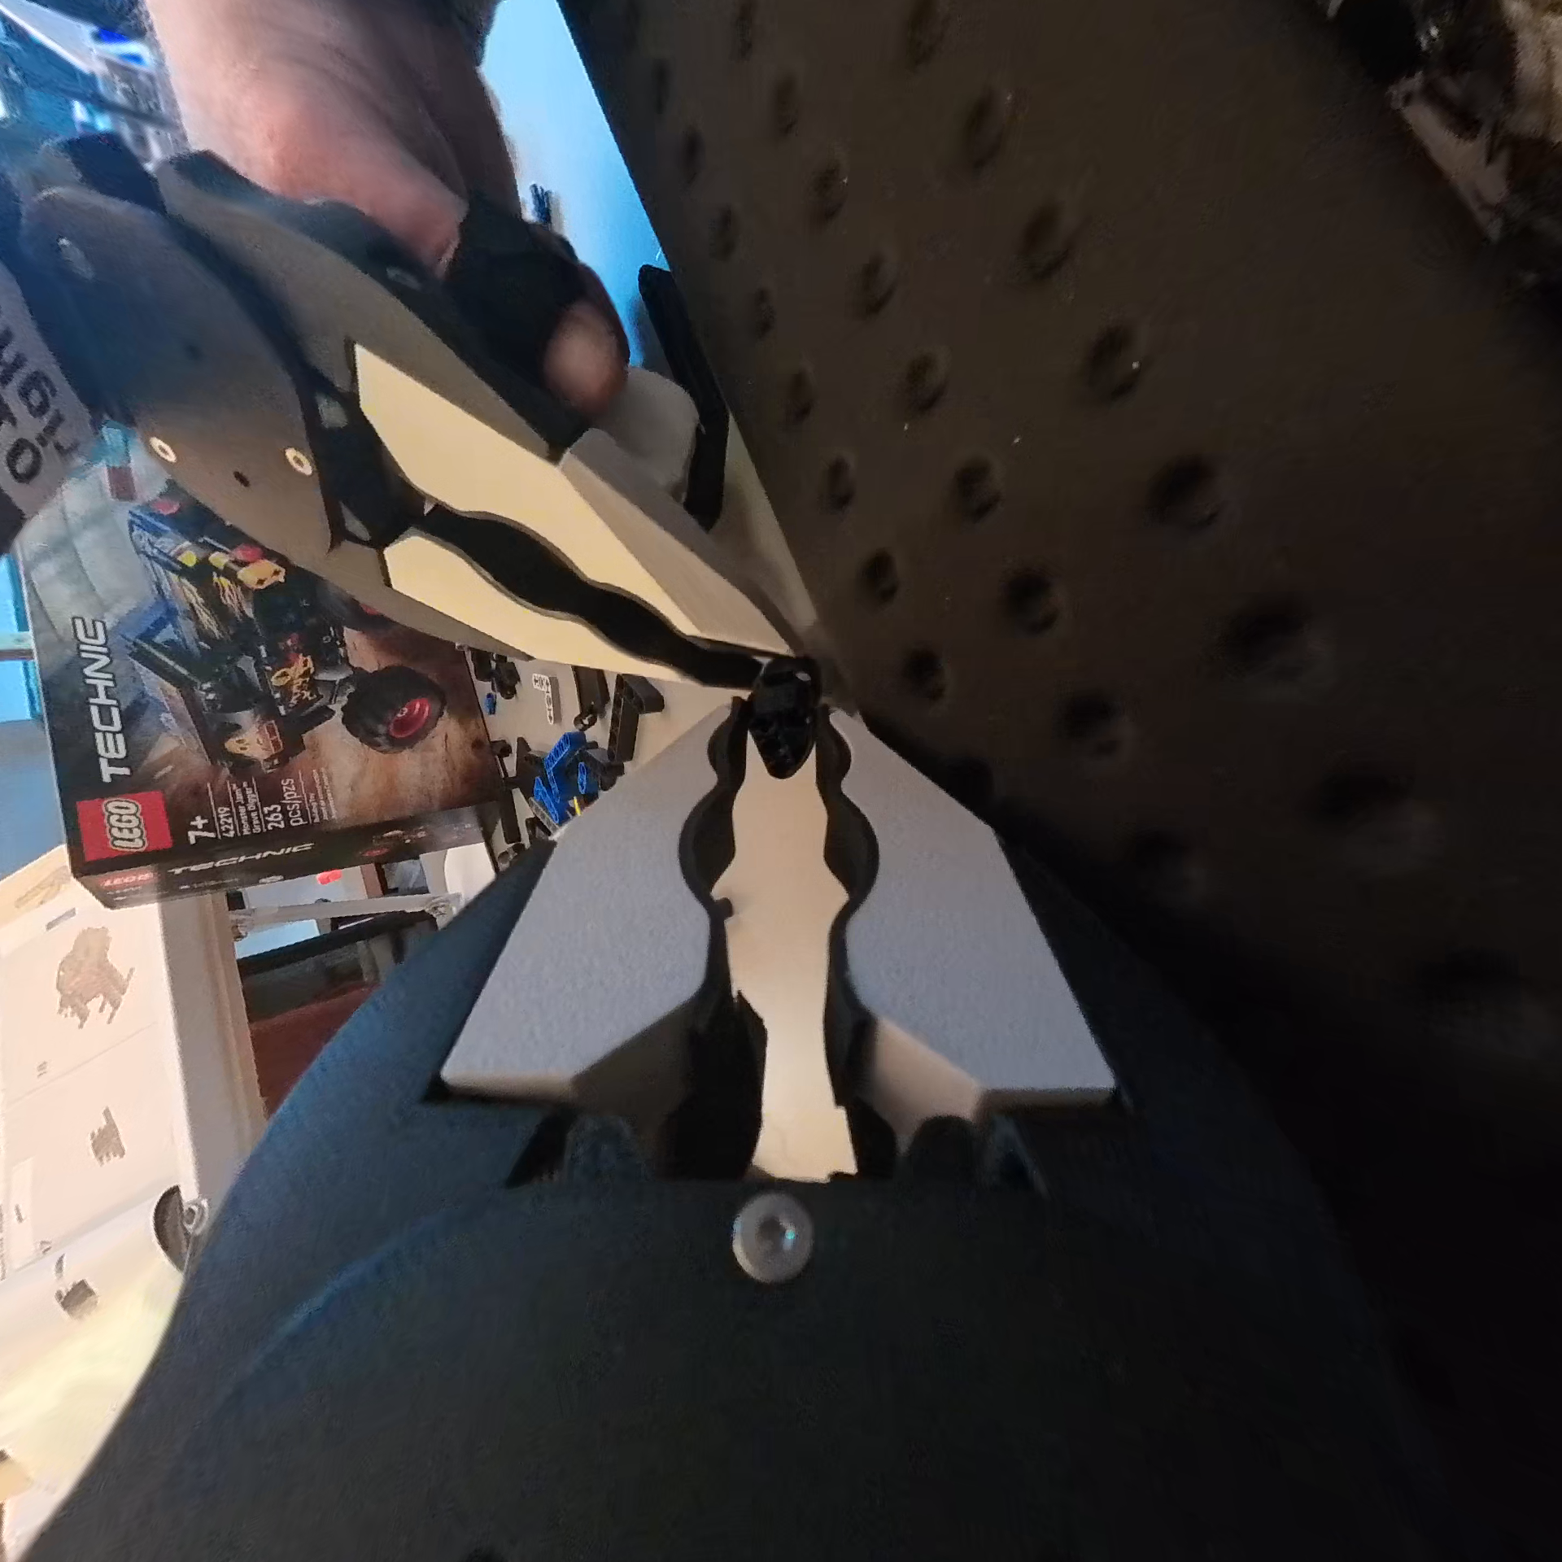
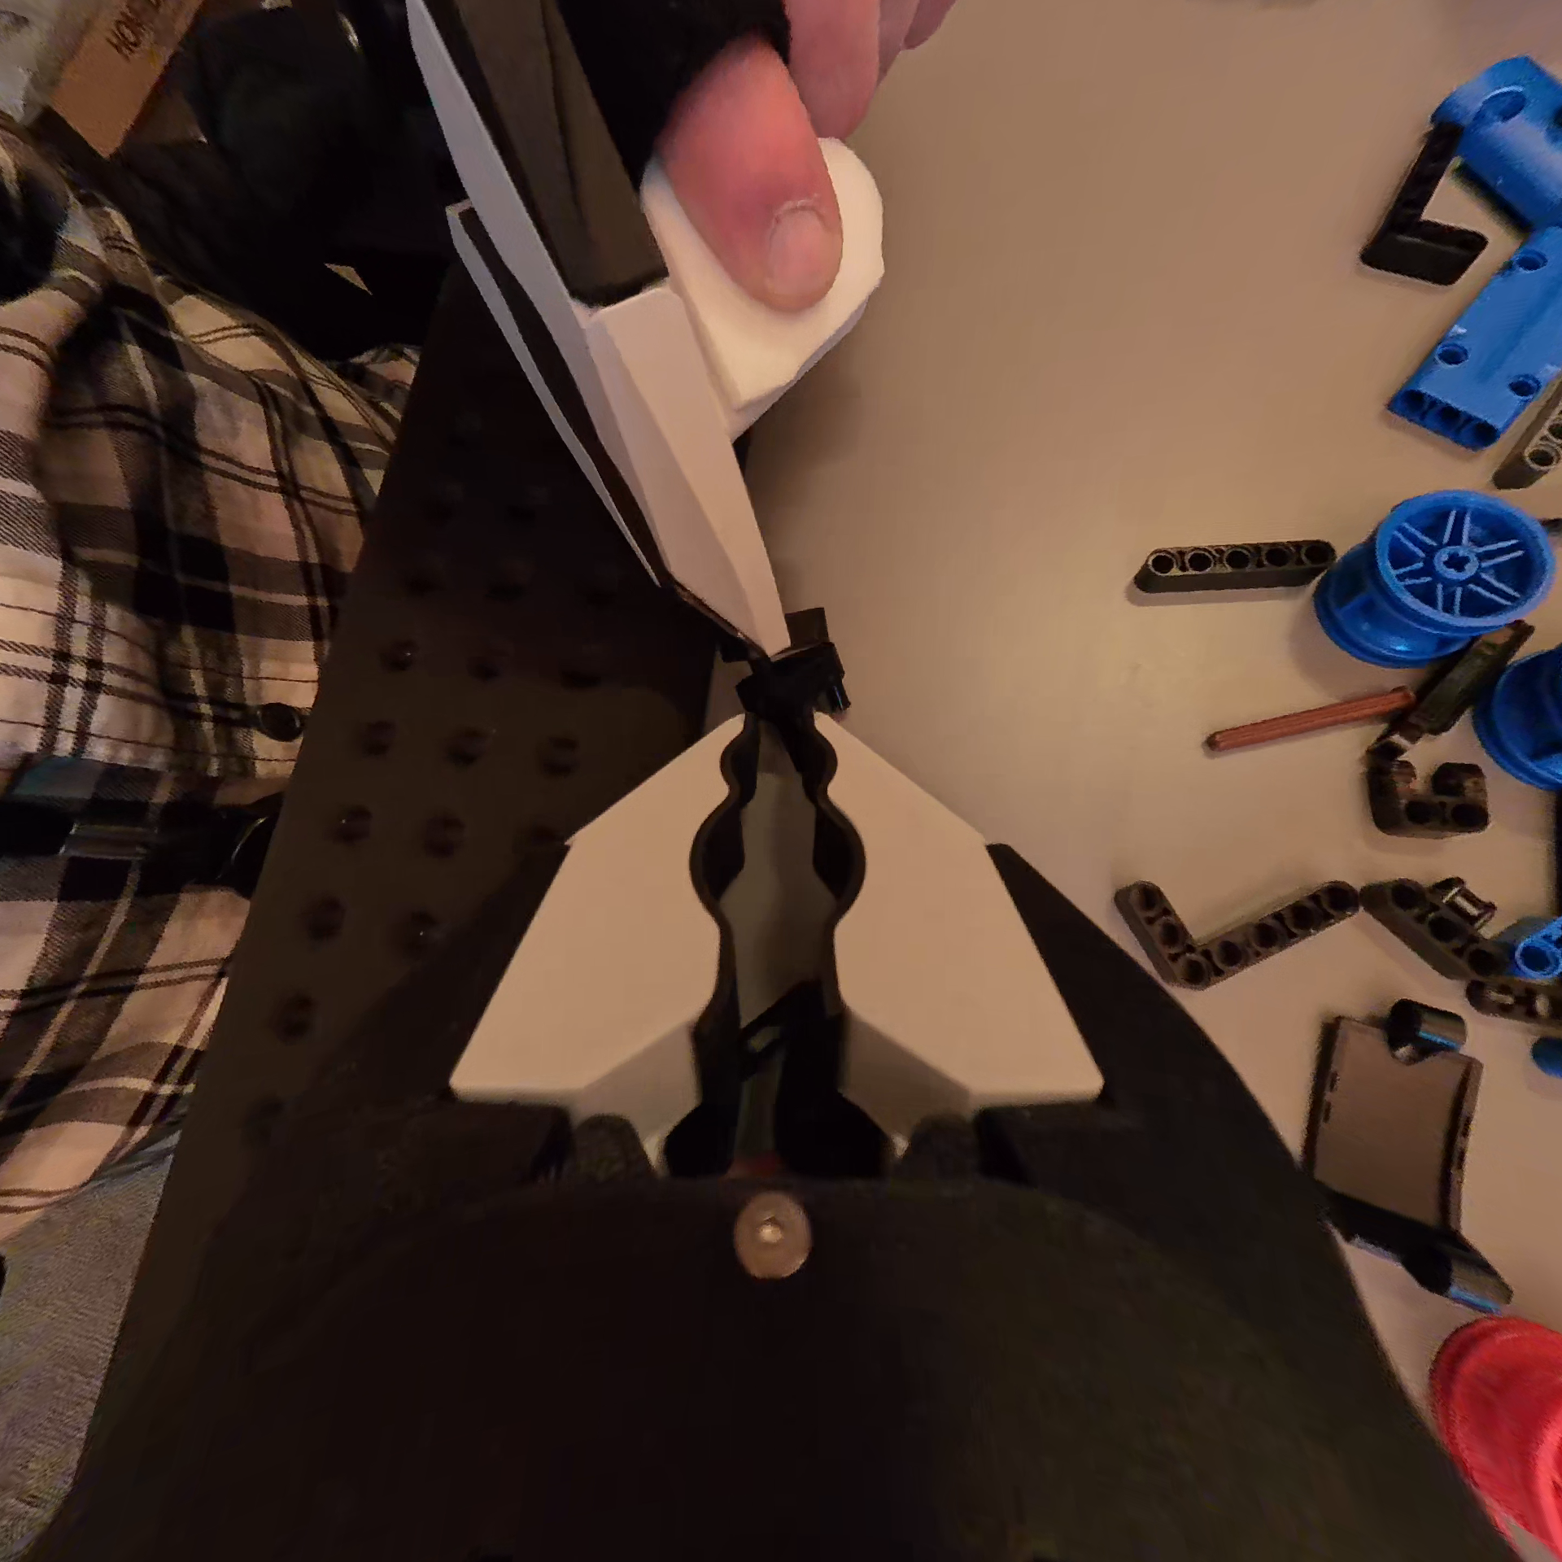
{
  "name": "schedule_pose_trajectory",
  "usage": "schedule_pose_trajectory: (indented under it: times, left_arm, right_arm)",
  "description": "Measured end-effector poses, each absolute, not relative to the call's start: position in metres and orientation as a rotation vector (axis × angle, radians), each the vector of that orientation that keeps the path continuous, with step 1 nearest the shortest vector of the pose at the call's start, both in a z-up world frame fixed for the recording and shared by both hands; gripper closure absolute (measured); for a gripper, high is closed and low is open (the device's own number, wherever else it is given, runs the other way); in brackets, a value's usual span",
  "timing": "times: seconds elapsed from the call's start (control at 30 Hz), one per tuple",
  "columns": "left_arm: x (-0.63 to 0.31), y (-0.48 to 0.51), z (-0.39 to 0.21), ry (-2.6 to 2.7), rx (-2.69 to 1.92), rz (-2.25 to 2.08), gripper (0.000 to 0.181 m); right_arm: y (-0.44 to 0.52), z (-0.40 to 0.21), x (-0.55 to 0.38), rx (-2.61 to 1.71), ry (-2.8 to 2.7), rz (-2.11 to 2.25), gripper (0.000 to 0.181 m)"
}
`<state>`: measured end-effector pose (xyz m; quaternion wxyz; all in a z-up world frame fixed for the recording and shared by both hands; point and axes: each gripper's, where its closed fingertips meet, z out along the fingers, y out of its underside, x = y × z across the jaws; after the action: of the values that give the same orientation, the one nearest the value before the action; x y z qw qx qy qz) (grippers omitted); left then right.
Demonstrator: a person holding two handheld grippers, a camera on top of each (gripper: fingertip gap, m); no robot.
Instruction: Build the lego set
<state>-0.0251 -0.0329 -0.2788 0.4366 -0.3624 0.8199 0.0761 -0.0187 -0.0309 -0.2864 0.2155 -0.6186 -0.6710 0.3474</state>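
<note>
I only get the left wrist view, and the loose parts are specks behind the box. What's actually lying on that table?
Observer: A blue wheel rim sits beside a straight black beam.
Operator: Anything long and thin?
Observer: A brown axle, just below that rim in the picture.
Operator: And the bit being pinched?
Observer: The small black piece between the left gripper and the right gripper has a short stub sticking out toward the rim's side.
</note>
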Motion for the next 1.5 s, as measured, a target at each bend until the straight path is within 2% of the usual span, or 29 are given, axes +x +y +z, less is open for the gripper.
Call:
schedule_pose_trajectory:
  times: [0.2,0.63,1.5]
  left_arm:
    - [-0.029,-0.027,-0.278,2.004,-0.936,0.194,0.168]
    - [-0.035,-0.007,-0.281,2.054,-0.873,0.384,0.168]
    - [-0.042,0.021,-0.287,1.971,-1.169,0.632,0.169]
  right_arm:
    - [-0.03,-0.285,-0.02,-1.76,-1.845,0.998,0.181]
    - [-0.013,-0.285,-0.024,-1.925,-1.815,1.003,0.181]
    - [0.006,-0.282,-0.032,-2.027,-1.666,0.827,0.181]
